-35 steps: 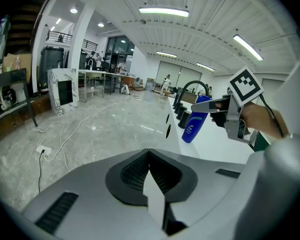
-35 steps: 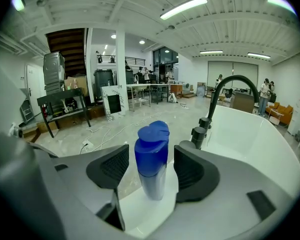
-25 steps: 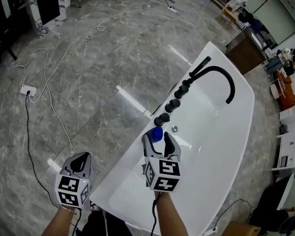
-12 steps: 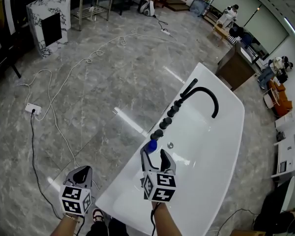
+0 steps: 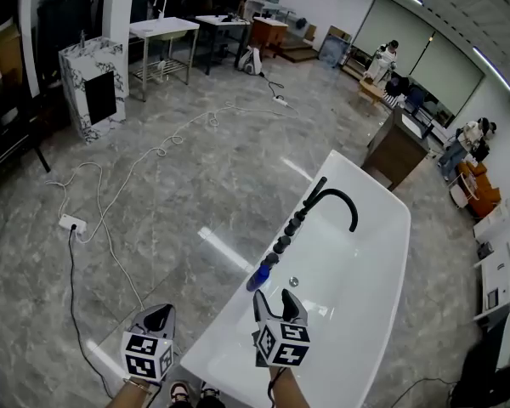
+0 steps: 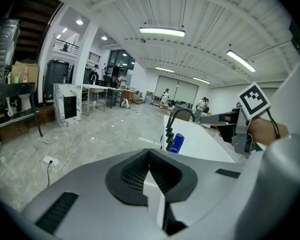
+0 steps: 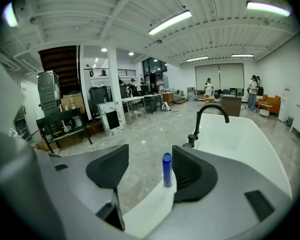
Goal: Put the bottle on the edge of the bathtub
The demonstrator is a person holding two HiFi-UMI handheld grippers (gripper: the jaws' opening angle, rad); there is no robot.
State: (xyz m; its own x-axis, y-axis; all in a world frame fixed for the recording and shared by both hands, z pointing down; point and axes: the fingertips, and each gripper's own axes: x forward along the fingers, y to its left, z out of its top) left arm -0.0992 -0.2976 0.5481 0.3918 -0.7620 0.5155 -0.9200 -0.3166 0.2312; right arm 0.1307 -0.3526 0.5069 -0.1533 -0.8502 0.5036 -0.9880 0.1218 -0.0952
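A blue bottle (image 5: 257, 276) stands upright on the near rim of the white bathtub (image 5: 229, 334), beside the row of black knobs (image 5: 282, 243). My right gripper (image 5: 276, 300) hovers just behind it, open, and touches nothing. In the right gripper view the bottle (image 7: 167, 170) stands free beyond the spread pads, on the bathtub rim (image 7: 155, 204). My left gripper (image 5: 159, 314) hangs over the floor left of the tub, its pads closed together on nothing. The left gripper view shows the bottle (image 6: 176, 143) on the bathtub (image 6: 205, 140) and the right gripper (image 6: 229, 118) to its right.
A black arched faucet (image 5: 337, 201) rises from the tub's rim farther along. A white cable and power strip (image 5: 72, 223) lie on the marble floor to the left. A marble-patterned cabinet (image 5: 93, 83) stands at the back left, and people stand far off.
The bottle was between my right gripper's jaws a second ago; it now stands alone on the rim and the gripper has drawn back. The head view has tilted up.
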